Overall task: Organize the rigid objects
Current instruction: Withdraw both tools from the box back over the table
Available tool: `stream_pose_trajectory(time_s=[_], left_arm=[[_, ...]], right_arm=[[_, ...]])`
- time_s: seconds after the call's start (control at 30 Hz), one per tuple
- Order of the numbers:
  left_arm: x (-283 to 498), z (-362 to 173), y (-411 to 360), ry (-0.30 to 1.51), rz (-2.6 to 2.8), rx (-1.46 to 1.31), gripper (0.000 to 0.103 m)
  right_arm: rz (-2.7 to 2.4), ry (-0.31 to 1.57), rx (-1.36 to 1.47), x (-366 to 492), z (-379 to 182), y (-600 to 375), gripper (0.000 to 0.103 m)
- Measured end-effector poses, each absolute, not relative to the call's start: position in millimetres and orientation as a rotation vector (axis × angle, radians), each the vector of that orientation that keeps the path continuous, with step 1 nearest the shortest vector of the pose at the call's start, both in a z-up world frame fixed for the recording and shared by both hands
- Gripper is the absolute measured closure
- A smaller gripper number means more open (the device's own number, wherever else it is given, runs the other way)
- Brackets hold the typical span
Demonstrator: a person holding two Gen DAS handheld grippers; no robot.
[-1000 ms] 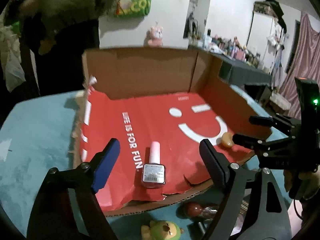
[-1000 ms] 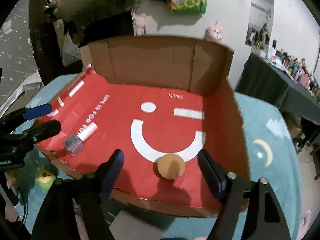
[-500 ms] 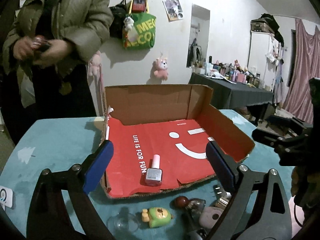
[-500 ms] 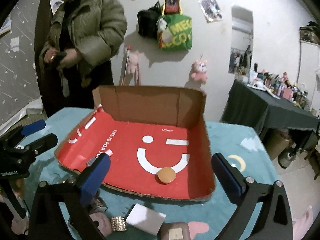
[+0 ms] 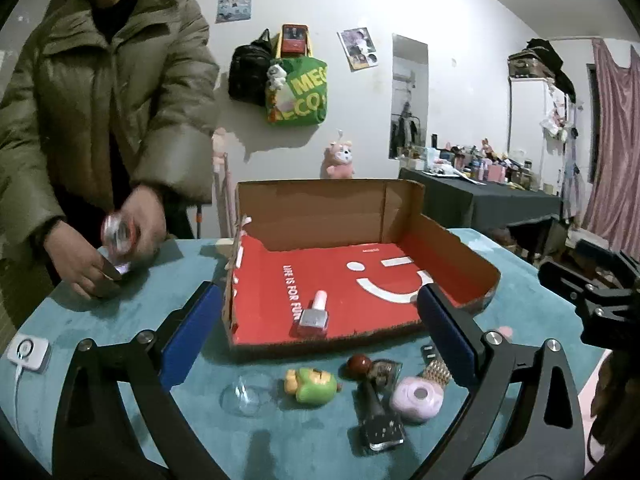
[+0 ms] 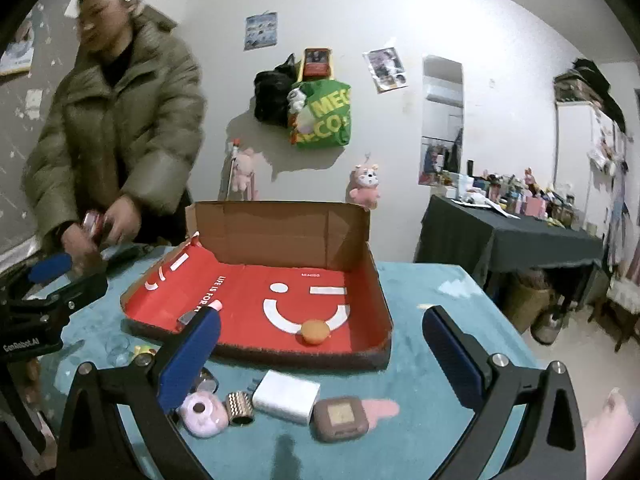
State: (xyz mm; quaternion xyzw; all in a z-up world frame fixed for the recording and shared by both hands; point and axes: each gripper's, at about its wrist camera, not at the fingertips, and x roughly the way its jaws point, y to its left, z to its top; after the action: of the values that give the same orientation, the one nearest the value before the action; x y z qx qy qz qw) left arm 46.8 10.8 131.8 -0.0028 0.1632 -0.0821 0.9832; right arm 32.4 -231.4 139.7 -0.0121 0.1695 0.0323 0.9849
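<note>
A shallow cardboard box with a red liner [image 5: 352, 280] [image 6: 248, 292] lies on the teal table. In it lie a pink-capped nail polish bottle [image 5: 315, 315] and an orange round piece [image 6: 315, 332]. In front of the box lie a green toy [image 5: 312, 385], a clear glass dome [image 5: 245, 399], a red ball [image 5: 359, 364], a dark bottle [image 5: 378, 424], a pink round case [image 5: 416, 398] [image 6: 200, 420], a metal band [image 6: 239, 408], a white block [image 6: 286, 396] and a brown square case [image 6: 339, 419]. My left gripper [image 5: 316, 336] and right gripper [image 6: 320, 360] are open and empty, above the loose items.
A person in an olive jacket [image 5: 100, 120] stands at the table's far left, hands [image 5: 116, 248] moving over a small object. A white charger [image 5: 29, 353] lies at the left edge. A dark cluttered side table [image 6: 512, 236] stands at the right.
Both grippers have pulled back and up from the box, leaving the nail polish and the orange piece inside. The loose items in front have come into view.
</note>
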Motion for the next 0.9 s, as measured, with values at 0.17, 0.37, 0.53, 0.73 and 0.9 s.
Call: stream_pose_trajectory(time_s=[0.17,0.37,0.53,0.73,0.9], left_arm=[[30,111,10,0.314,-0.146,-0.012,0.003],[22,75,9,0.363,-0.132,-0.053,0.003],[23,54,9,0.414,-0.107,-0.061,0.003],[24,40,10,0.447,-0.096,-0.083,0.003],[29,29,10,0.485,-0.078,-0.073,0.003]], right_arm=[[0.064,0.313,0.004,12,114,-232,0.000],[0.037,0.371,0.004,4,75,-230,0.000],[0.025,0.450,0.041,9,50,-235,0.000],[-0.009,0.479,0.062,11,36,-239,0.000],[-0.026,0.497,0.050,14,29,-237,0.000]])
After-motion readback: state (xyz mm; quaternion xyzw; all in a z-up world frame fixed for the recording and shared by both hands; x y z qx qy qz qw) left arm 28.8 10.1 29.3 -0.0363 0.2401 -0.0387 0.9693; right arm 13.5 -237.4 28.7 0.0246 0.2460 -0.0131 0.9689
